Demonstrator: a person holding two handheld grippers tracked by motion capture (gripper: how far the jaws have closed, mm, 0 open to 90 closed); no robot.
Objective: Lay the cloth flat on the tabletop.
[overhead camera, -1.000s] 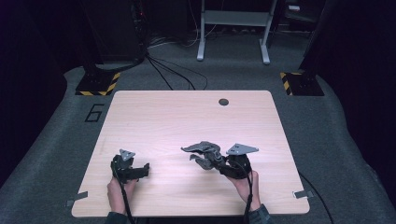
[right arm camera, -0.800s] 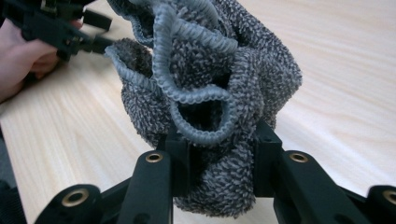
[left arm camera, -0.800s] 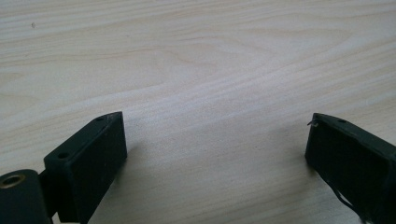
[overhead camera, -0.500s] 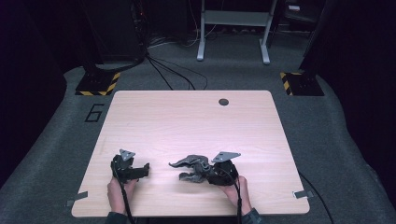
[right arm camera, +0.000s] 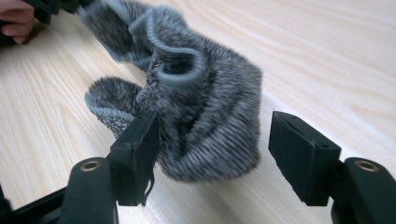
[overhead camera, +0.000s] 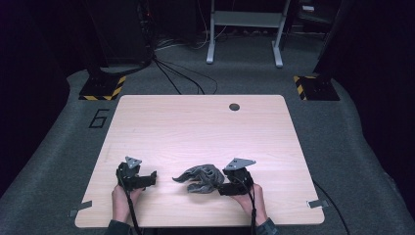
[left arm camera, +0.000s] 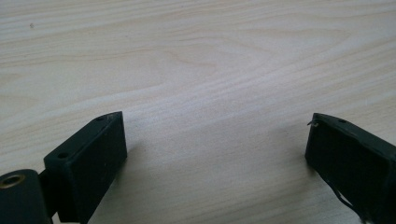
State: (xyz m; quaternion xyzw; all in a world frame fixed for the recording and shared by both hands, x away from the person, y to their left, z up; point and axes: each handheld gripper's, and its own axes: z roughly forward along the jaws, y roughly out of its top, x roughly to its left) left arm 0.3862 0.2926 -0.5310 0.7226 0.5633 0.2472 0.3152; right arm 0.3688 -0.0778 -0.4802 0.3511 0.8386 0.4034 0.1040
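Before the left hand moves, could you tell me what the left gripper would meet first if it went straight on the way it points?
Probably the grey cloth: the left gripper, jaws open, points across bare table towards it.

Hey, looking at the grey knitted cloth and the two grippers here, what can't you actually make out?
1. Grey knitted cloth, right gripper view: crumpled, so its folds hide what garment it is; its far end is blurred.
2. Right gripper, same view: the jaws have just been opening; whether the left pad still touches the cloth is unclear.
3. Left gripper, high view: too small to read the jaws' gap.
4. Dark round spot on the table, high view: too small to identify.
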